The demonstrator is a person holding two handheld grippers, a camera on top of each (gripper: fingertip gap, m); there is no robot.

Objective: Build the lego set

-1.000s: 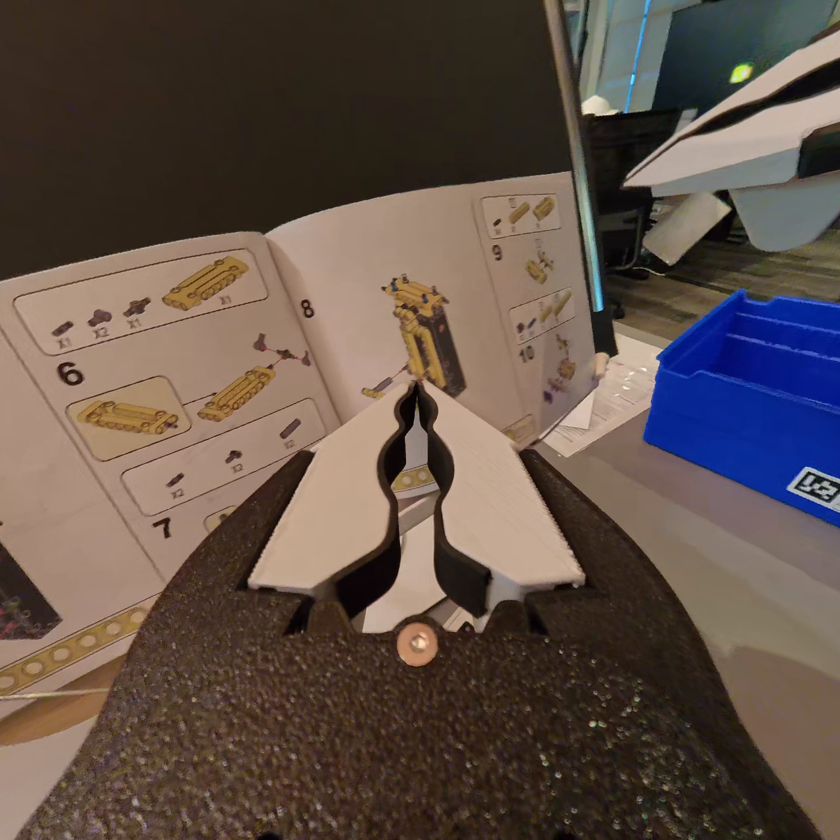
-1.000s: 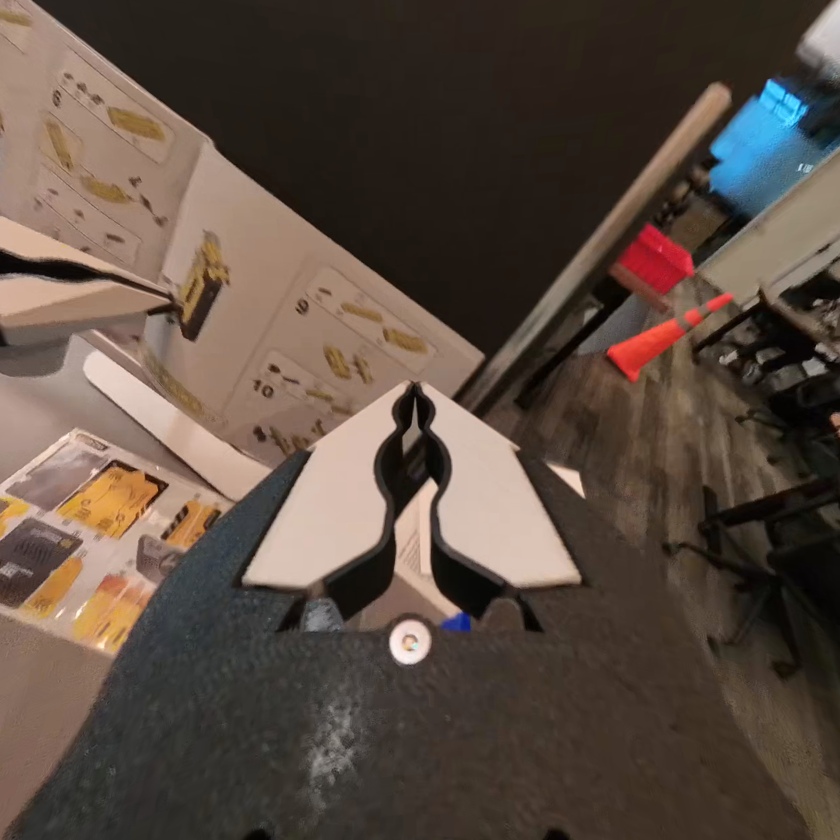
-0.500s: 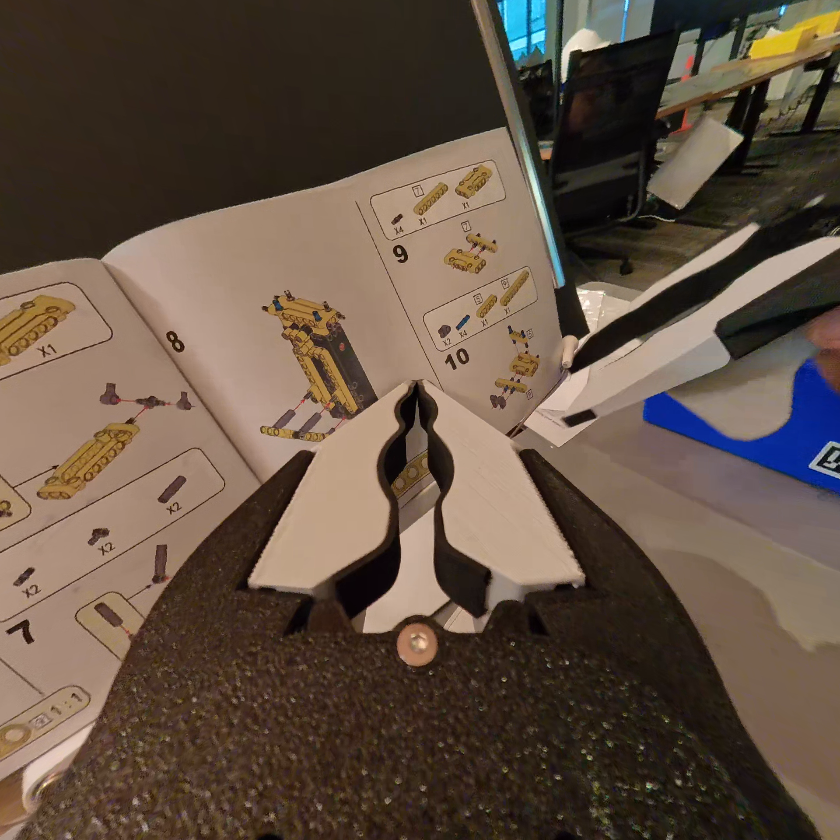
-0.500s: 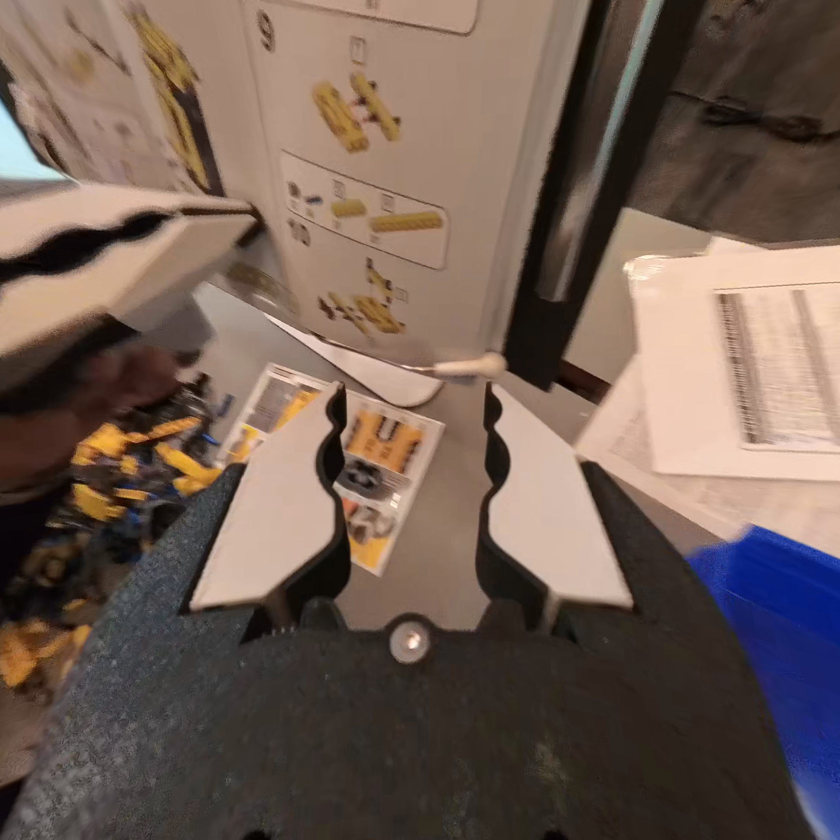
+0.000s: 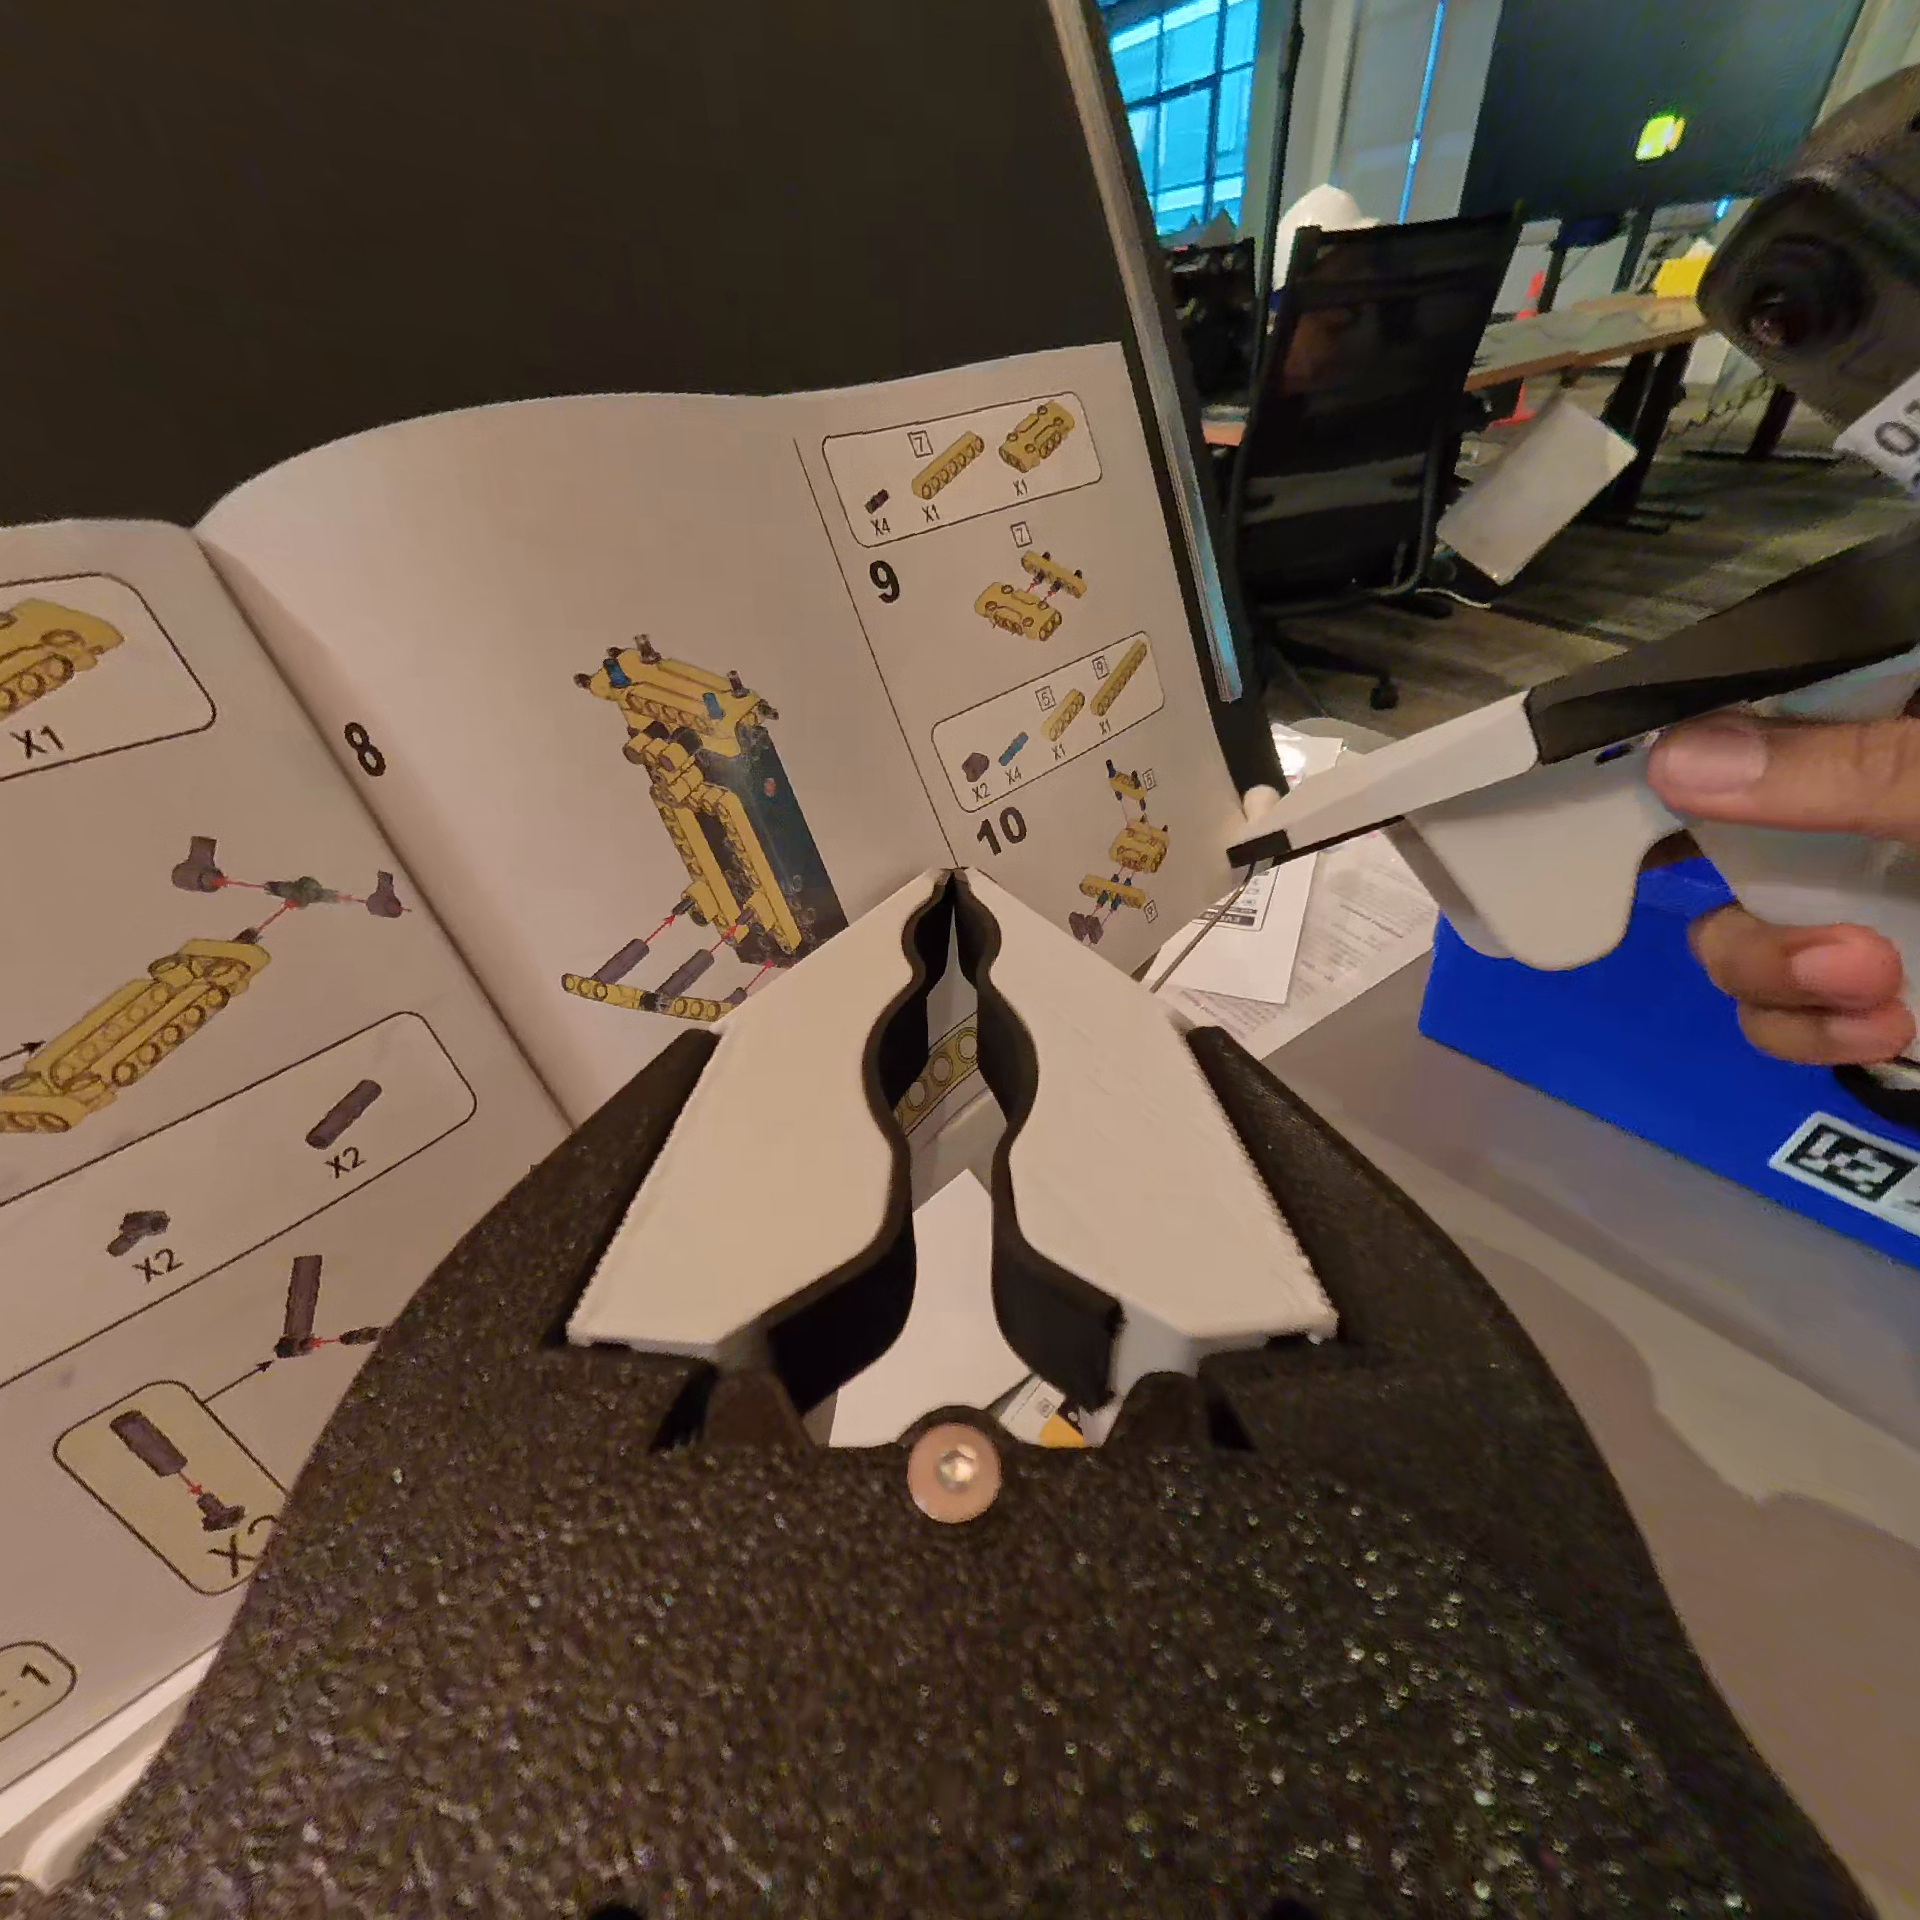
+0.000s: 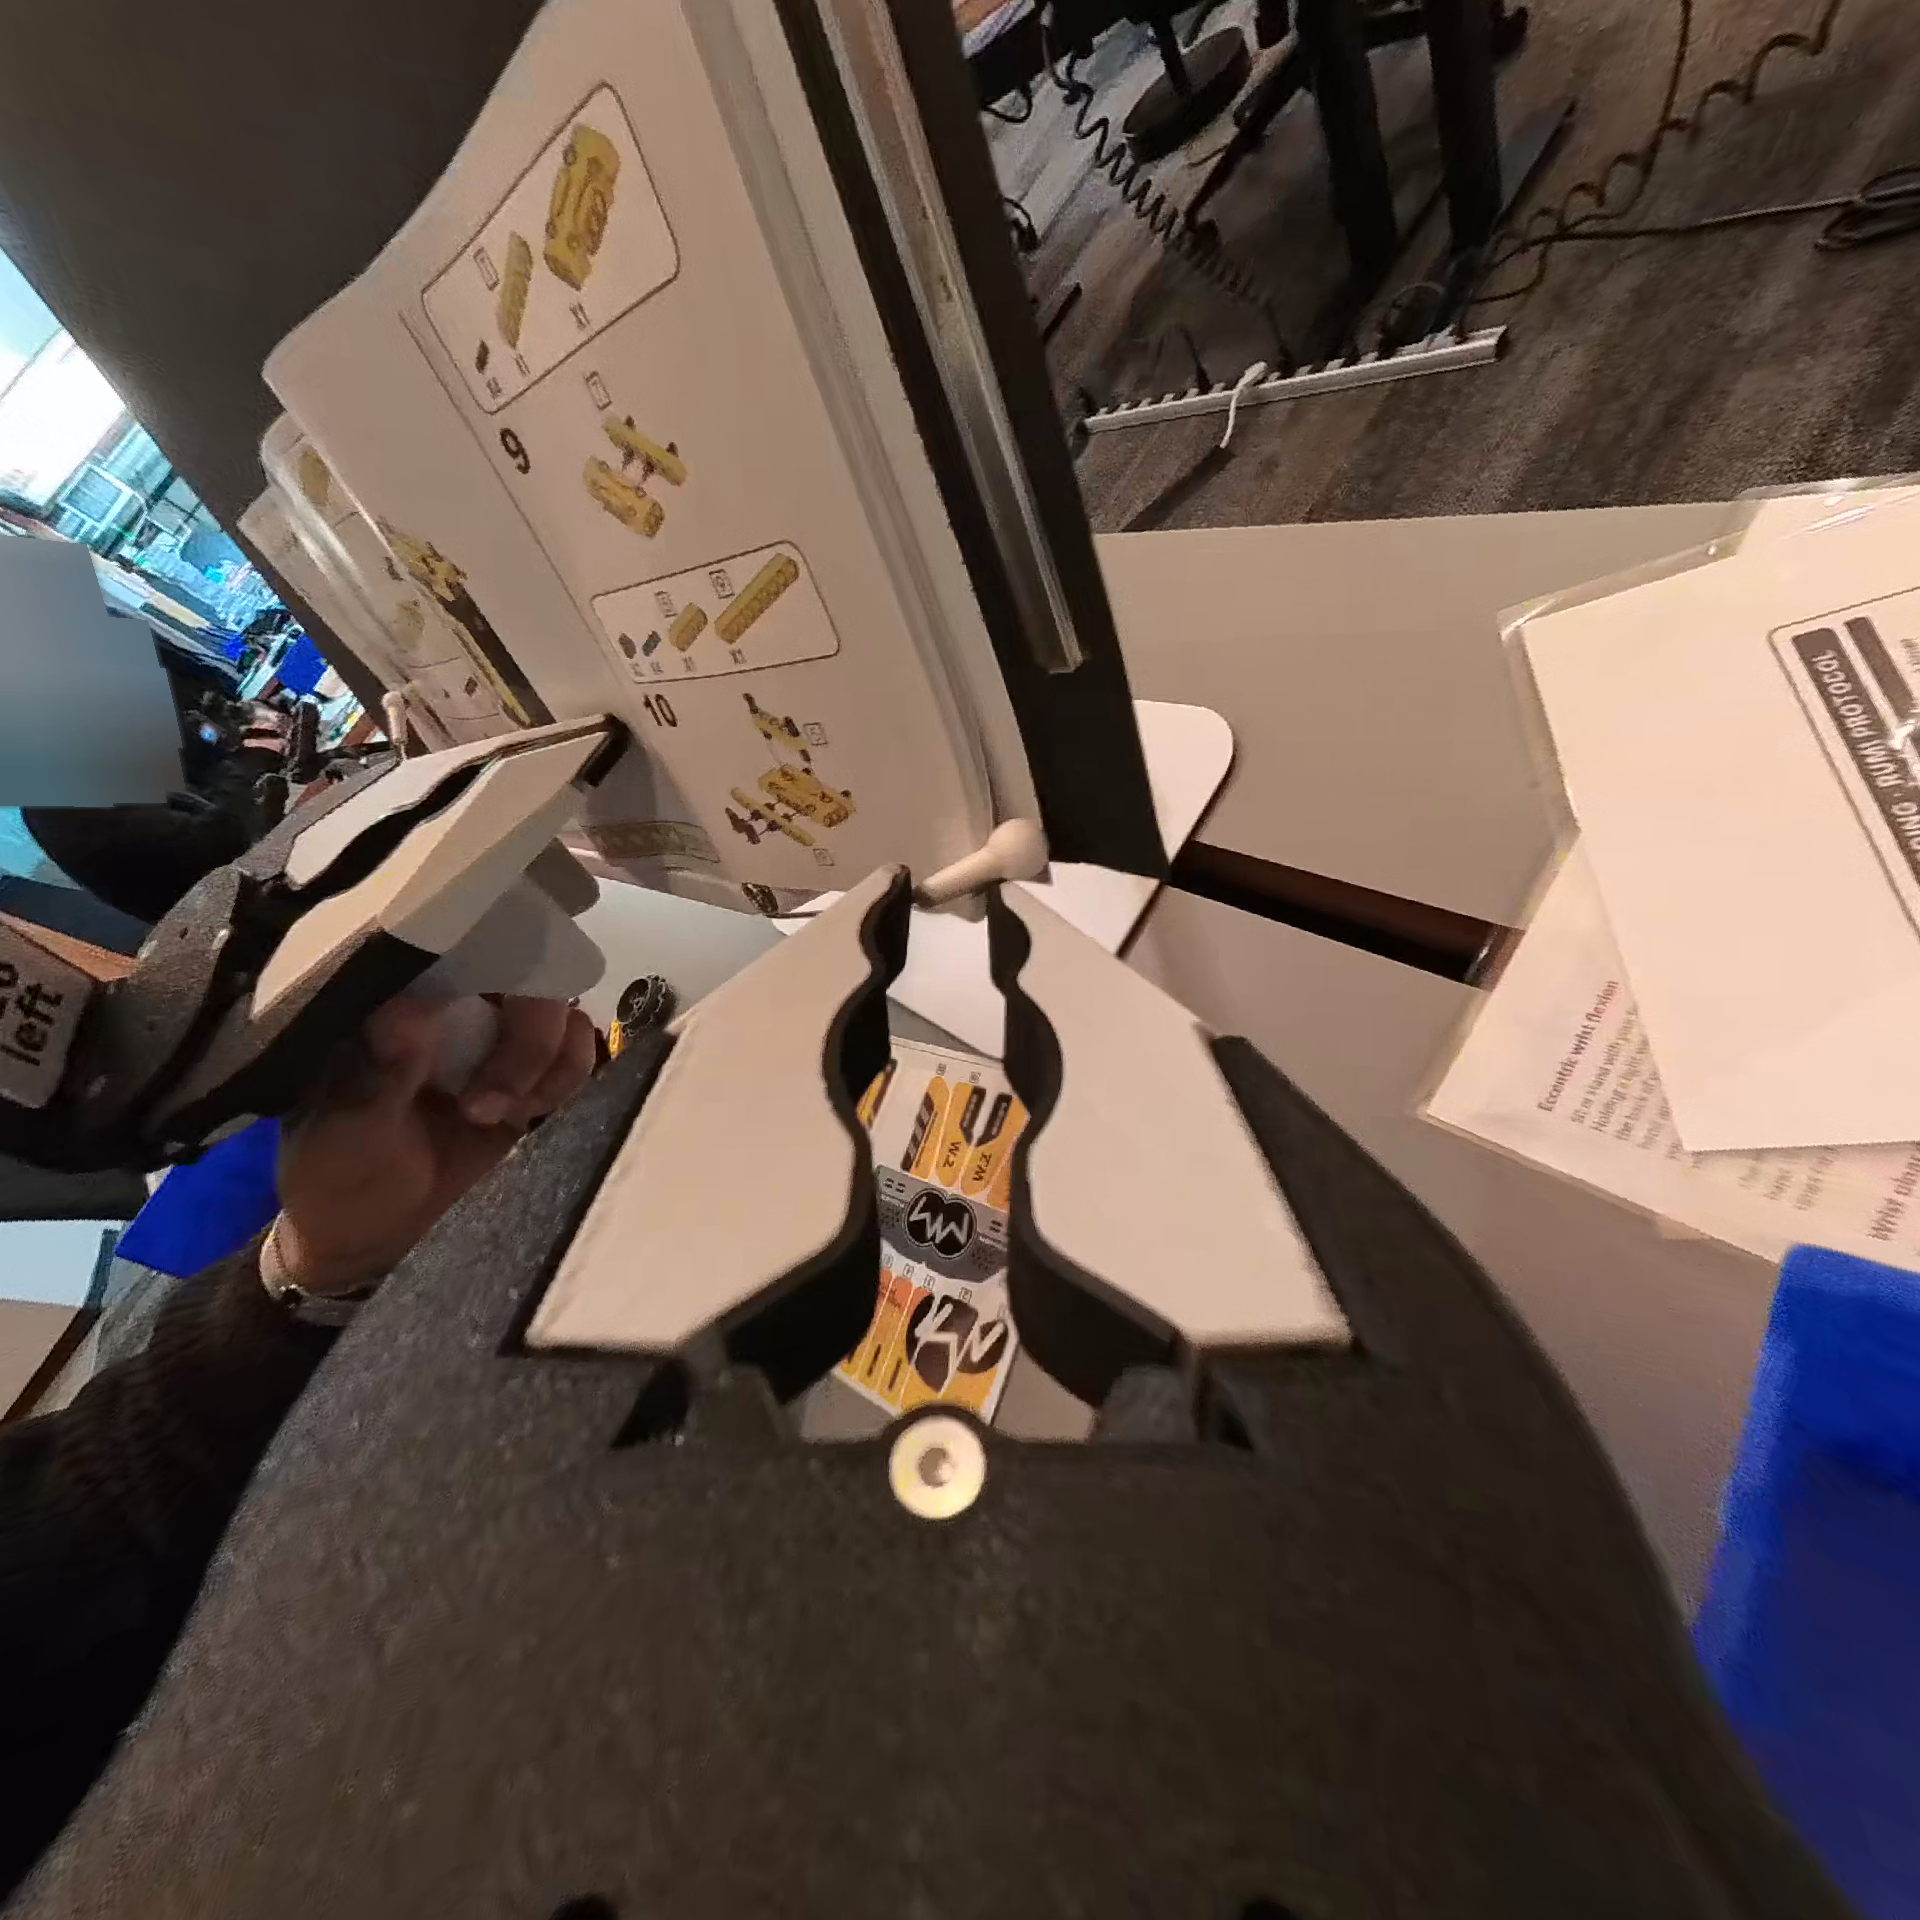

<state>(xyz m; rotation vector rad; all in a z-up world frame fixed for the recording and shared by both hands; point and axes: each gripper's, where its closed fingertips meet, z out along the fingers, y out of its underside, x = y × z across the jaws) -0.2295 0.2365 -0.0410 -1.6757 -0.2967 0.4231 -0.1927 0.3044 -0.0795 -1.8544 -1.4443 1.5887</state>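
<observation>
An open instruction booklet (image 5: 623, 582) stands upright against a dark panel, showing building steps with yellow parts. My left gripper (image 5: 954, 881) is shut and empty, with its tips right at the lower middle of the right-hand page. In the right wrist view the left gripper (image 6: 601, 740) touches that page (image 6: 665, 436). My right gripper (image 6: 949, 894) is open with a narrow gap, just below the booklet's lower right corner and next to a white peg (image 6: 987, 854) of the stand. It also shows in the left wrist view (image 5: 1252, 854), held by a hand (image 5: 1808, 774).
A blue bin (image 5: 1662, 1070) sits on the grey table at the right. A yellow and black sticker sheet (image 6: 940, 1226) lies under the right gripper. Printed papers in a clear sleeve (image 6: 1714, 831) lie to the right. A white stand base (image 6: 1179, 790) and dark panel post (image 6: 997, 468) are behind the booklet. The grippers' ends are close to 9 cm from one another.
My right gripper went from shut to wide open, and its gap is now narrow. It swung down to the booklet's lower right corner. My left gripper stayed shut and drifted right along the page.
</observation>
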